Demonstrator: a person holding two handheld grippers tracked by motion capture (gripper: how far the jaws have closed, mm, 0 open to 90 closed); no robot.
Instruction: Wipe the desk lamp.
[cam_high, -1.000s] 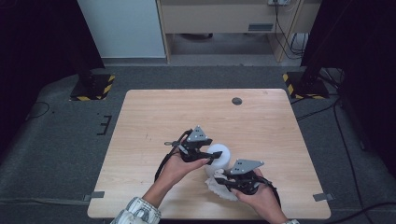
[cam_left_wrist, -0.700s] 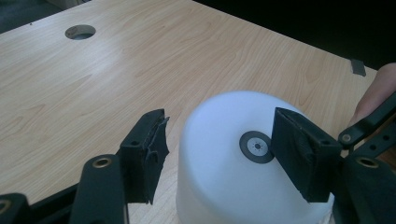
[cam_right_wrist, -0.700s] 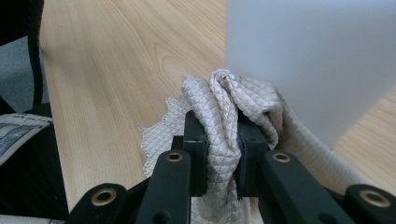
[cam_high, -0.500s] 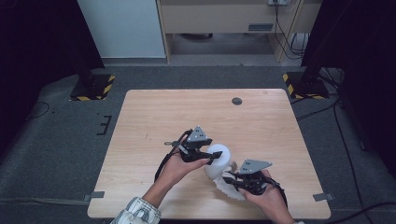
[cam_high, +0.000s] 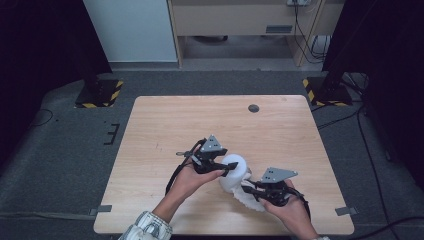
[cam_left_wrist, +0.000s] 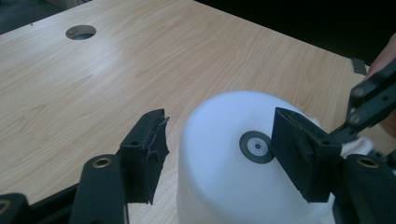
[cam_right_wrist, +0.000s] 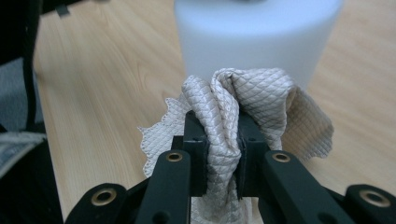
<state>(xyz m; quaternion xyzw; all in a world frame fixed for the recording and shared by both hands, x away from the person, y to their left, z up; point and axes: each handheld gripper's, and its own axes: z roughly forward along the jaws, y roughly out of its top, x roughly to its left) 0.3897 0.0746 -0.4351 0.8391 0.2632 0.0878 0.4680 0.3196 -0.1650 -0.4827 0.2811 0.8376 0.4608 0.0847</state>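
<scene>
Desk: a light wooden top that carries all the work; most of its surface is bare. A round grommet hole sits near the far edge, well apart from the hands. Dark carpet surrounds the desk, with two black stands on yellow-and-black striped bases beyond its far corners.

White container: an upturned, rounded, translucent white vessel standing on the desk near the front edge, between the two hands. In the left gripper view its base faces up and bears a small round dark disc.

Cloth: a pale quilted rag with a scalloped edge, bunched just beside the container on the near right. In the right gripper view its folds rise directly in front of the container wall; whether they touch cannot be told.

Left hand-held gripper: jaws stand about half apart, straddling the top of the container. In the left gripper view the right jaw lies against the container's upper edge beside the disc, while a gap separates the left jaw from the wall.

Right hand-held gripper: jaws drawn together and clamped on the gathered middle of the cloth, which spills out above and below them.
</scene>
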